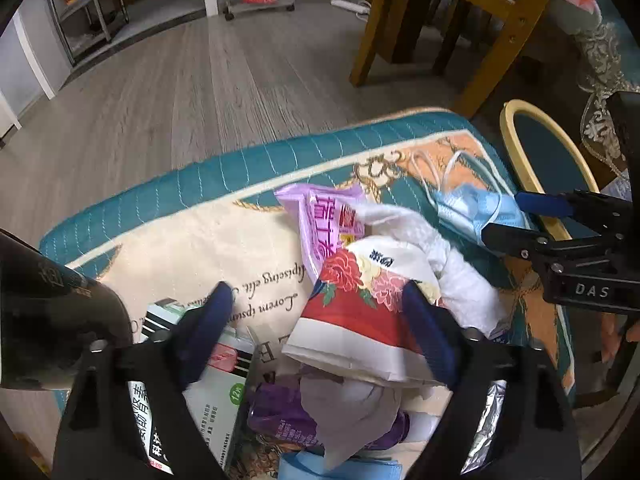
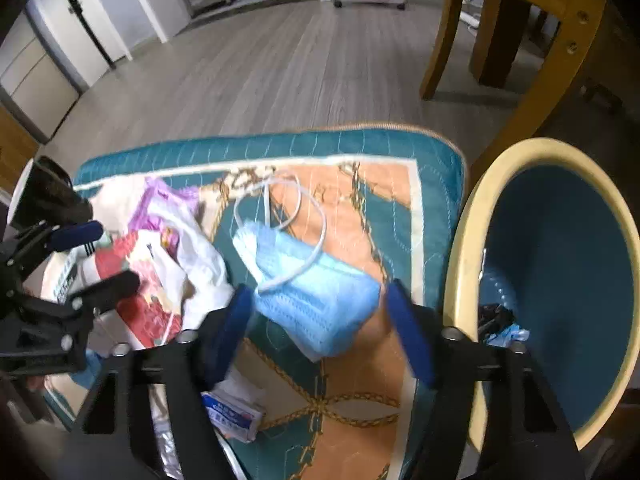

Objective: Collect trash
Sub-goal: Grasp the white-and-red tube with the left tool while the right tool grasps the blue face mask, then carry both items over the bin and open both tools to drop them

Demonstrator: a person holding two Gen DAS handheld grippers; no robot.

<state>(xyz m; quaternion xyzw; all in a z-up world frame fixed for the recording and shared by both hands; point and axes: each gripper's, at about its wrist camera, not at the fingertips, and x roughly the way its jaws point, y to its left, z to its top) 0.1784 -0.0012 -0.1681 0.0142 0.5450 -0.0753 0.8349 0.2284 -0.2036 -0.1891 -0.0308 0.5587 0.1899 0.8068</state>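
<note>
straddling a crumpled paper cup (image 1: 352, 312) printed with red and pink flowers, the left gripper (image 1: 320, 320) has one blue pad against the cup's right side, the other pad apart. the right gripper (image 2: 316, 320) brackets a pleated blue face mask (image 2: 316, 300) with looped white cords; its jaws are parted, whether the pads touch is unclear. both lie on a quilted teal cushion (image 2: 360, 144) beside a round cream-rimmed bin (image 2: 472, 240).

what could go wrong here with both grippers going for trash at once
The right gripper straddles the crumpled blue face mask; its loose white ear loops could snag or drag. The left gripper brackets the red floral paper wrapper lying on piled litter, so neighbouring pieces may lift and spill before reaching the cream-rimmed teal bin.
</note>
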